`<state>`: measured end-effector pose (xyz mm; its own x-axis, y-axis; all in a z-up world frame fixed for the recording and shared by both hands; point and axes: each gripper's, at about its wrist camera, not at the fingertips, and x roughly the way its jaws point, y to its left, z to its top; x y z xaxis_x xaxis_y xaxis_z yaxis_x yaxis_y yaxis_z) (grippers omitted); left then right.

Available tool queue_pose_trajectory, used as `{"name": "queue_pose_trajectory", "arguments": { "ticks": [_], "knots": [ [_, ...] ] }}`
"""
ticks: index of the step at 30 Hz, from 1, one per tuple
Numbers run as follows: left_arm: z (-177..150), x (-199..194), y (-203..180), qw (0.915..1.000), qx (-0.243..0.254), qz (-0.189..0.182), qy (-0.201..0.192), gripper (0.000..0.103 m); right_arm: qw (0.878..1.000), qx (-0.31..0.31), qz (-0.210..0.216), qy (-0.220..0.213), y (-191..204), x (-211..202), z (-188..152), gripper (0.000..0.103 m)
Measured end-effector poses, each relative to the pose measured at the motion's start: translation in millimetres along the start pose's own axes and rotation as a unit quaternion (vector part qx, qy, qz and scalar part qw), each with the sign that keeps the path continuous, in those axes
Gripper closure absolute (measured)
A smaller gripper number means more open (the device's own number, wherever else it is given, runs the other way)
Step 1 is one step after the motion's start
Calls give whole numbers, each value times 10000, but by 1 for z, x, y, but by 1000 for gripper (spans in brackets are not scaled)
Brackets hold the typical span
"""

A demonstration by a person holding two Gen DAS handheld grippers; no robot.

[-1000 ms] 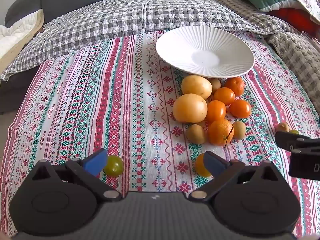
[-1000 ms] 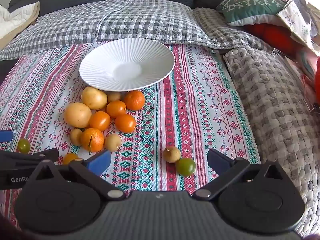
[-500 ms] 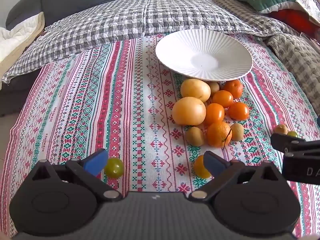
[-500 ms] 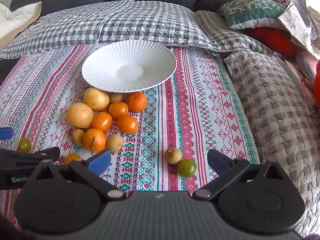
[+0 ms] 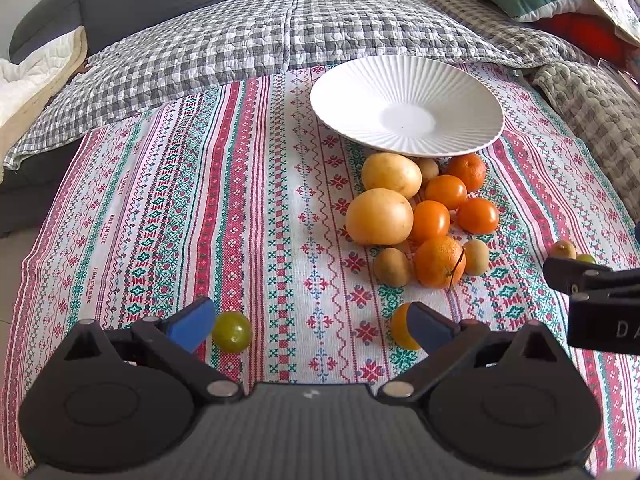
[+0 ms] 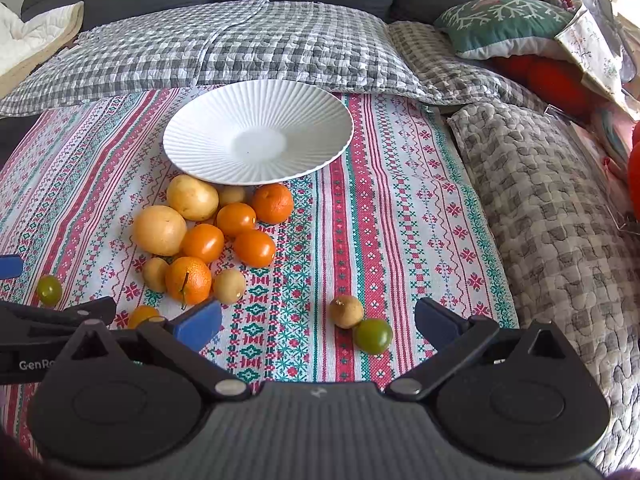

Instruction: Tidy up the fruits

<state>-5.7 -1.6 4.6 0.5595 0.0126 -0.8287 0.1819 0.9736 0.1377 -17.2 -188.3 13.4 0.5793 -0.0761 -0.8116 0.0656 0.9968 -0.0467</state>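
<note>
Currently both my jaws wide, holding nothing; left gripper (image 5: pixel 310 326) near green fruit (image 5: pixel 231 331), right gripper (image 6: pixel 318 326) near plate (image 6: pixel 258 132).

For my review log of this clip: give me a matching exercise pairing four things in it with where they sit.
Things:
1. plate
2. green fruit
3. stemmed orange
4. green cushion

Places:
A. on the sofa at far right
B. beside the left hand-held gripper's left finger
C. near edge of the fruit pile
D. behind the fruit pile

Pairs: 1-D, 2-B, 3-C, 4-A
</note>
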Motion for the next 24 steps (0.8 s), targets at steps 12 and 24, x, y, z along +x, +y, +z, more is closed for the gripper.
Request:
{"name": "queue_pose_trajectory", "arguments": {
  "ticks": [12,24],
  "knots": [
    [1,-4,1,10000,-18,30,-46,9,10000,-9,-7,-23,1,-1,0,0],
    [-1,-7,1,9999,1,65,-118,9,10000,-6,-65,-55,0,-1,1,0]
  ]
}}
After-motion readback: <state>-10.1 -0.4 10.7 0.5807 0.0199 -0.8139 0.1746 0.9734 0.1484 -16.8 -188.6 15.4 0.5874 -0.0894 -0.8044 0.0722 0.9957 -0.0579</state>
